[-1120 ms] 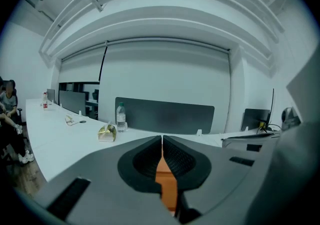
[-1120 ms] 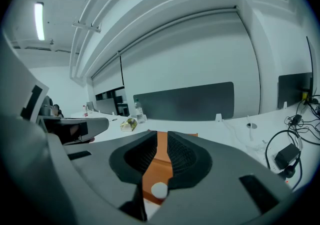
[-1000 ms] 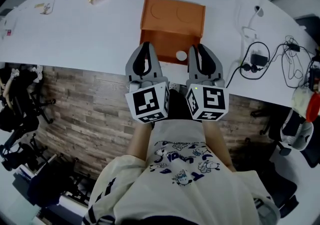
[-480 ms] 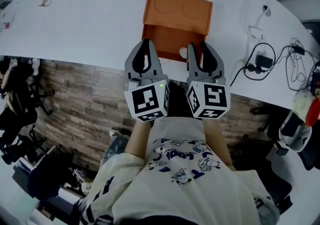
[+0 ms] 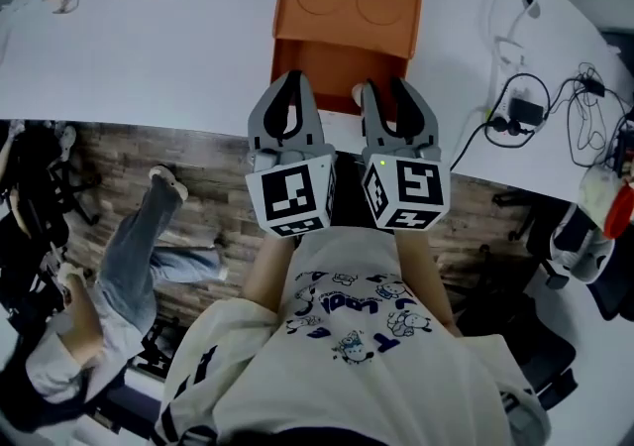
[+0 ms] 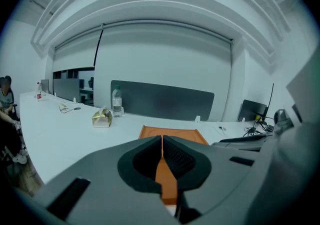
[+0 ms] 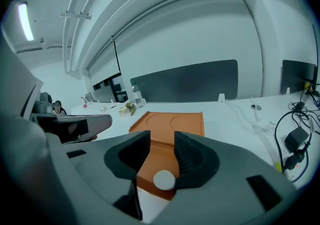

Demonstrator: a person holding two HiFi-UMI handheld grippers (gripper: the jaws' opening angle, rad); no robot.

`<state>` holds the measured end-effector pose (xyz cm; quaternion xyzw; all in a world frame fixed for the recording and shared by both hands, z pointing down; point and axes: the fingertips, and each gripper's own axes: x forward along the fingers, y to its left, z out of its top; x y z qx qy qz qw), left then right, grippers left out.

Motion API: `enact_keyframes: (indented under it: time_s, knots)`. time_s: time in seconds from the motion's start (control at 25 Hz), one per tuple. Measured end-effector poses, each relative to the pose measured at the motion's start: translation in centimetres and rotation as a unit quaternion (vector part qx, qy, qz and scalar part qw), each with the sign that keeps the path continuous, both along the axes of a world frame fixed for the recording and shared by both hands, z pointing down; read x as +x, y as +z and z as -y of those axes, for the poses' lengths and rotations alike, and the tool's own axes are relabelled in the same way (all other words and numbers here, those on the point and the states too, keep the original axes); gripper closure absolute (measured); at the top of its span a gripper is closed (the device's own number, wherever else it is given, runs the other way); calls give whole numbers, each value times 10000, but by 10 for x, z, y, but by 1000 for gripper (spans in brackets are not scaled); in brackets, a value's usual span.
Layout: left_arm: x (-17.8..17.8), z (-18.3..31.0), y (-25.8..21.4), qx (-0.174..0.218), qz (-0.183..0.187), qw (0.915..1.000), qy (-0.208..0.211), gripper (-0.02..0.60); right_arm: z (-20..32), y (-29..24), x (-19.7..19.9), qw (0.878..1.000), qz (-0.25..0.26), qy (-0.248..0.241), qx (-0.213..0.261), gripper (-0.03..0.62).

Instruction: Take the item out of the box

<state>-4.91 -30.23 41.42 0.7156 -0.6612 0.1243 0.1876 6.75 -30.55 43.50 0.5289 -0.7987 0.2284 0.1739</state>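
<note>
L tongs (image 5: 290,79) pressed together, idle. R tongs (image 5: 384,87) just been opening, nothing btwn pads, aimed at white disc (image 7: 163,180) inside orange box (image 5: 342,48) by bench (image 5: 178,57) near edge, prob. prepping grab.

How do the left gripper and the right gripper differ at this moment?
The left gripper's jaws are together; the right gripper's jaws stand apart, having just been opening, with nothing gripped between them. The white disc in the orange box shows in the right gripper view, not in the left gripper view. Both grippers point at the box, side by side.
</note>
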Motion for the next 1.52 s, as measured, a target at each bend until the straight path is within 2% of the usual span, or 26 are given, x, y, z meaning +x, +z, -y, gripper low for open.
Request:
enact_keyframes:
  time_s: [0.84,1.52]
  knots:
    - [15,12,48,-566,-161,9965,586,560,-8,56,-3,9952,-379,229,-875,394]
    - [12,20,70,-813,-269,9936,742,560,-11,88,-5,9873,-703,271,-1397,375]
